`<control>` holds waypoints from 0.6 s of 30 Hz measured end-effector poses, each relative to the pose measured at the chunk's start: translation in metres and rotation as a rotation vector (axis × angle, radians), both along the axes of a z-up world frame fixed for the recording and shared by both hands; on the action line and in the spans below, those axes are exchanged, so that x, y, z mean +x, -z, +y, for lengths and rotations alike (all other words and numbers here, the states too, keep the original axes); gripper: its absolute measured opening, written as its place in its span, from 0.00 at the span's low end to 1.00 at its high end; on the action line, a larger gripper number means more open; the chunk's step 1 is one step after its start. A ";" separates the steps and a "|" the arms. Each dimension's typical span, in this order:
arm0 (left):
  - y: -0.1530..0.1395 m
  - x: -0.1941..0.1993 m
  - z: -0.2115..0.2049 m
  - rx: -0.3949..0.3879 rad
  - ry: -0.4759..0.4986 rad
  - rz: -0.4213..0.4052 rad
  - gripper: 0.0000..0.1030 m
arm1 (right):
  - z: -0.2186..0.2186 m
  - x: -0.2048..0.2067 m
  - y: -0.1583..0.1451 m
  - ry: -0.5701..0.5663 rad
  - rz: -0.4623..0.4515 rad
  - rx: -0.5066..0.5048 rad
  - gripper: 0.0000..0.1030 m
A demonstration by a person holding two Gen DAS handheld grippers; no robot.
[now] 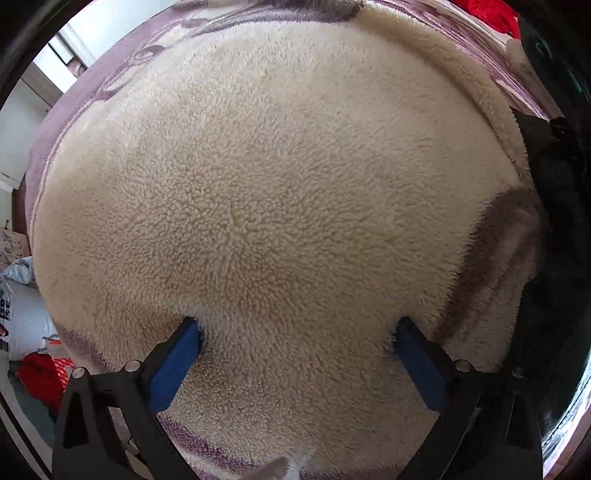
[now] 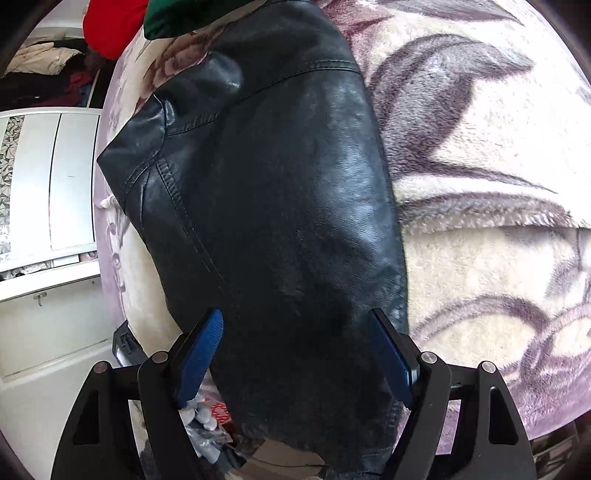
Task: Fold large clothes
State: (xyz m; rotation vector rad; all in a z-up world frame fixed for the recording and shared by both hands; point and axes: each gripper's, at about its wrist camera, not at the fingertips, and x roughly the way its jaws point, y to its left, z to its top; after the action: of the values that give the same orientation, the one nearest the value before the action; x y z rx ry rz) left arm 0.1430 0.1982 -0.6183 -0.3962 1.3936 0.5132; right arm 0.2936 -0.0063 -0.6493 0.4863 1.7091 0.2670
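Observation:
A black leather jacket (image 2: 266,192) lies lengthwise on a purple and cream flowered blanket (image 2: 480,147); its lower end hangs past the bed's edge. My right gripper (image 2: 296,313) hovers just above that lower part, open, with its blue pads (image 2: 201,354) standing apart on either side and not pressing. In the left wrist view a thick cream fleece cloth (image 1: 277,177) fills the frame. My left gripper (image 1: 298,321) points straight down at it, open wide, both fingertips sunk a little into the pile. A black edge of the jacket (image 1: 554,192) shows at the right.
A red cloth (image 2: 110,26) and a green one (image 2: 177,18) lie at the bed's far end. White cabinet doors (image 2: 55,177) stand to the left of the bed. Bags and red fabric (image 1: 37,376) lie on the floor beside it.

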 end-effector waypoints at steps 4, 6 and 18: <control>-0.043 0.008 -0.016 0.011 -0.011 -0.080 1.00 | 0.015 0.004 0.000 -0.016 -0.002 0.004 0.79; -0.070 0.019 -0.023 -0.020 -0.002 -0.161 1.00 | 0.020 0.011 -0.005 -0.021 -0.007 0.020 0.79; -0.034 0.155 -0.083 -0.597 0.170 -0.193 1.00 | -0.020 0.090 -0.021 0.058 -0.123 -0.059 0.79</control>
State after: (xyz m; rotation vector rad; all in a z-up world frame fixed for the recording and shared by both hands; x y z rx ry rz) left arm 0.2975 0.1148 -0.5848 -0.7777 1.3592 -0.0930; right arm 0.3834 -0.0262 -0.6282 0.4659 1.5759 0.1999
